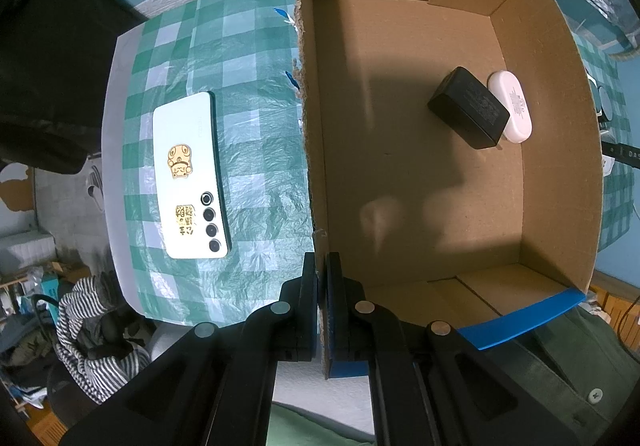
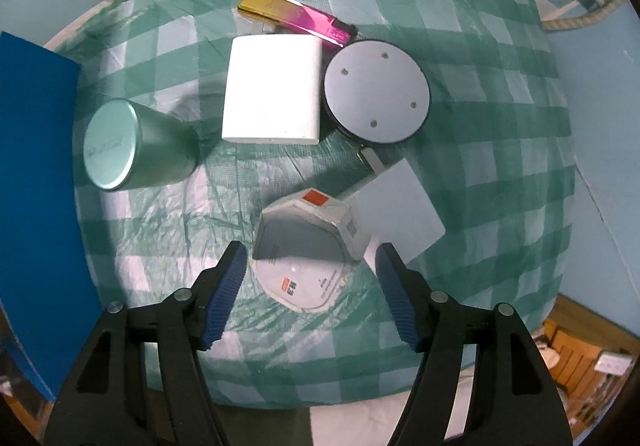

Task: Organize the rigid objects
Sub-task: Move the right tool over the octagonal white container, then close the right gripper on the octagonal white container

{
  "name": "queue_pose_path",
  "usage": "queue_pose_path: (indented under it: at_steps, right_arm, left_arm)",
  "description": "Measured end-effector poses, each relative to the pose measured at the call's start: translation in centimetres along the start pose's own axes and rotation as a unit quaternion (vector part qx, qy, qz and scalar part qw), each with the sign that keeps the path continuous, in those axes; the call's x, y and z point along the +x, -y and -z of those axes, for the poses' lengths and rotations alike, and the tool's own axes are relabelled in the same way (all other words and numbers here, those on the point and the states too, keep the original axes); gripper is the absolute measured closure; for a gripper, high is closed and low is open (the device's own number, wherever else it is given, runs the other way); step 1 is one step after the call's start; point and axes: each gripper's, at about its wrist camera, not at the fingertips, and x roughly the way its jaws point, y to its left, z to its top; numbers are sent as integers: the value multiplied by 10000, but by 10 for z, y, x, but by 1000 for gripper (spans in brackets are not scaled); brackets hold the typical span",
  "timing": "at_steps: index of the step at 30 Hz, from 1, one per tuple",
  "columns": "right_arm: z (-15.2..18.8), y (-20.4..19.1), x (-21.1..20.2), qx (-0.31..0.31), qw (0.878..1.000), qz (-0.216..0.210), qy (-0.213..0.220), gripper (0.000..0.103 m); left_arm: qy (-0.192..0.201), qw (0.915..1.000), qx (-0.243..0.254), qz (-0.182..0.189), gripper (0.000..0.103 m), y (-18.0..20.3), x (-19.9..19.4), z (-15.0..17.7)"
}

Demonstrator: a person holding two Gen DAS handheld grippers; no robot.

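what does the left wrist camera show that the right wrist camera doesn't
Left wrist only: the left gripper shut on the box wall, a black adapter and white case inside the box, and a phone outside it.

Right wrist only: the right gripper open over a wrapped packet, plus a green tin, white block, round disc and pink-gold bar.

Both: the checked tablecloth.

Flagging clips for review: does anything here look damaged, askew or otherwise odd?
Yes. The cardboard box has a ragged, torn left wall edge, which the left gripper clamps. On the checked cloth, the green cylindrical tin lies tipped on its side.
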Motion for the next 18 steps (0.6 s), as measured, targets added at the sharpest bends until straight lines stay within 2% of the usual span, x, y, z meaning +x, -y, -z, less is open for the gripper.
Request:
queue_pose_path:
  at_steps: [3, 6, 8, 9, 14, 18]
  right_arm:
    - [-4, -8, 1, 6, 9999, 126, -21, 34]
    - [-9, -28, 5, -87, 9996, 261, 39, 44]
    - [-11, -36, 5, -183, 9998, 107, 1, 47]
    - [-10, -40, 3, -220, 9997, 56, -2, 56]
    - [-12, -56, 1, -556, 9982, -222, -4, 58]
    - [-18, -59, 4, -377, 9988, -286, -76, 53]
  left_arm:
    - [-3, 10000, 3, -1, 99, 0, 0, 0]
    - [-4, 10000, -4, 3, 99, 0, 0, 0]
    - [-12, 10000, -8, 10, 99, 0, 0, 0]
    - [-15, 10000, -6, 10, 99, 0, 0, 0]
    - [-25, 10000, -15, 14, 99, 1, 1, 0]
    - [-29, 10000, -13, 11, 99, 1, 1, 0]
